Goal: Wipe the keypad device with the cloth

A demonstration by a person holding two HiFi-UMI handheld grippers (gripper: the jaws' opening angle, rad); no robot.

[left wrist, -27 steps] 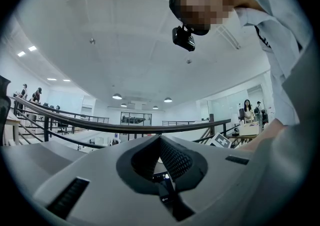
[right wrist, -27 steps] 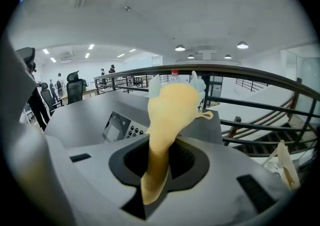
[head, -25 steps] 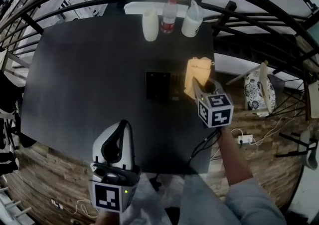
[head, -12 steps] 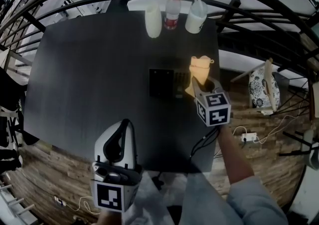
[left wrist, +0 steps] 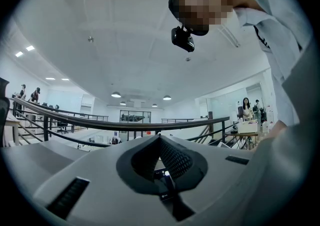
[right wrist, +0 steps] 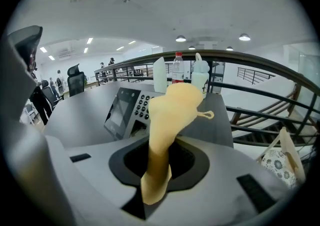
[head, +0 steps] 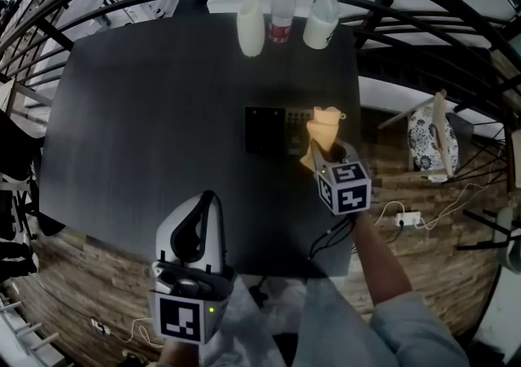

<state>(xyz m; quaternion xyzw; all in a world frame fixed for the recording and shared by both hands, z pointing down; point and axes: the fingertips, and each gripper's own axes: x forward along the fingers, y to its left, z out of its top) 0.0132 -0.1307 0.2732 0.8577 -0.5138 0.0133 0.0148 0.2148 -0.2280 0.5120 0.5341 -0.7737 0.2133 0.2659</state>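
The keypad device (head: 271,131), black with a screen and a number pad, lies right of the middle of the dark table (head: 146,113). In the right gripper view the keypad device (right wrist: 127,111) stands tilted, just left of and beyond the jaws. My right gripper (head: 324,155) is shut on the yellow cloth (head: 321,129), which stands up out of the jaws at the device's right edge; whether it touches the device I cannot tell. The cloth (right wrist: 167,120) fills the jaw gap of the right gripper (right wrist: 157,172). My left gripper (head: 202,204) is held at the table's near edge, shut and empty; the left gripper (left wrist: 162,170) points up at the ceiling.
A white cup (head: 250,30), a red-labelled water bottle (head: 281,14) and a white jug (head: 321,22) stand along the far edge. Dark railings ring the table. A patterned chair (head: 423,146) and a power strip (head: 404,217) are on the wooden floor to the right.
My right gripper has drawn the cloth a little nearer to me alongside the device's right edge. The left gripper has hardly moved.
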